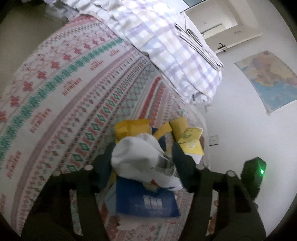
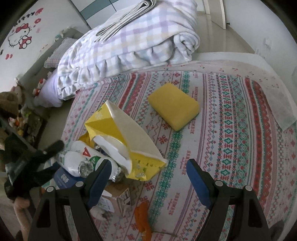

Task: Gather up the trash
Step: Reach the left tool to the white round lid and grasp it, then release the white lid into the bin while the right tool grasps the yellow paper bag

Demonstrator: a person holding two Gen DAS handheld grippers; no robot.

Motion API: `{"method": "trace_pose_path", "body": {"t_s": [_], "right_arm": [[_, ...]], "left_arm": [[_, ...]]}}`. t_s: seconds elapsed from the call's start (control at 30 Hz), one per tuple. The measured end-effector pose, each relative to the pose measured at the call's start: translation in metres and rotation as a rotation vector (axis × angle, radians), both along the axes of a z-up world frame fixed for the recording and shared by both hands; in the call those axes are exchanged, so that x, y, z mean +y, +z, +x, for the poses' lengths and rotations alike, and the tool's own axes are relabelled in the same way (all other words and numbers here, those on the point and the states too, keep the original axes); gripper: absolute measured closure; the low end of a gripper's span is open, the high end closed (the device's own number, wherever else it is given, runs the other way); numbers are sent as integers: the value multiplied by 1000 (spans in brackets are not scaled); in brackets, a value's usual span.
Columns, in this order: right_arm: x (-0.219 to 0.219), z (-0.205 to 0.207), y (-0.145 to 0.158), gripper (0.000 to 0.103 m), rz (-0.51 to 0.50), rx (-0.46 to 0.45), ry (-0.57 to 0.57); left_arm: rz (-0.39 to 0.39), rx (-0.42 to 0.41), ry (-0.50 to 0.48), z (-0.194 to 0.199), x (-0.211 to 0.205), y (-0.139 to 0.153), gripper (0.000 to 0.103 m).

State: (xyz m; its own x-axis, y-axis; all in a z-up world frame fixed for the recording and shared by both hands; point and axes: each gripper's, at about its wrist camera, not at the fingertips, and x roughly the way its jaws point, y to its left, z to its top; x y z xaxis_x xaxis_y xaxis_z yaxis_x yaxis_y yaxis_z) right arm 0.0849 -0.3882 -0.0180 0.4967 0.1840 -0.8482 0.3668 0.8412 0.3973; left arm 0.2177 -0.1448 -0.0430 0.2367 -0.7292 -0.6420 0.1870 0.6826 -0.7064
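Note:
A pile of trash lies on the patterned bedsheet (image 2: 232, 118). In the left wrist view my left gripper (image 1: 143, 161) is shut on a crumpled white plastic wrapper (image 1: 133, 155) with a silver foil end, and both fingers press its sides. Under it lie a blue box (image 1: 146, 202) and torn yellow packaging (image 1: 187, 137). The right wrist view shows my right gripper (image 2: 148, 172) open and empty just over the sheet. It sits beside a torn yellow paper bag (image 2: 118, 133), and the left gripper (image 2: 46, 155) is on the white wrapper (image 2: 78, 157) to its left. A yellow pack (image 2: 174, 105) lies apart, farther back.
A folded plaid blanket (image 2: 130, 40) with newspapers (image 2: 126, 16) on top takes up the far end of the bed. A small cardboard box (image 2: 118, 198) and orange peel (image 2: 143, 218) lie near my right gripper. Stuffed toys (image 2: 13, 103) crowd the left edge. A wall with a map (image 1: 269, 79) borders the bed.

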Motion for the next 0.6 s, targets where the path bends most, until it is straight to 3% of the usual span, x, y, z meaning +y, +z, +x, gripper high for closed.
{"method": "trace_pose_path", "body": {"t_s": [0.23,0.43,0.53,0.6], "right_arm": [[0,11,-8,22,65,-11,7],[14,25,-7,38,21,-28,72],[26,32,-9,59,-46,-16,132],[32,33,-10,81,-79,-8,154]], "left_arm": [[-4,-100,-33,-10,-3,27,57],[27,-214,-47,-23,-1,51,59],[40,-254,-36,-29,3,59,60],[33,-267,-29,-30,6,61,60]]}}
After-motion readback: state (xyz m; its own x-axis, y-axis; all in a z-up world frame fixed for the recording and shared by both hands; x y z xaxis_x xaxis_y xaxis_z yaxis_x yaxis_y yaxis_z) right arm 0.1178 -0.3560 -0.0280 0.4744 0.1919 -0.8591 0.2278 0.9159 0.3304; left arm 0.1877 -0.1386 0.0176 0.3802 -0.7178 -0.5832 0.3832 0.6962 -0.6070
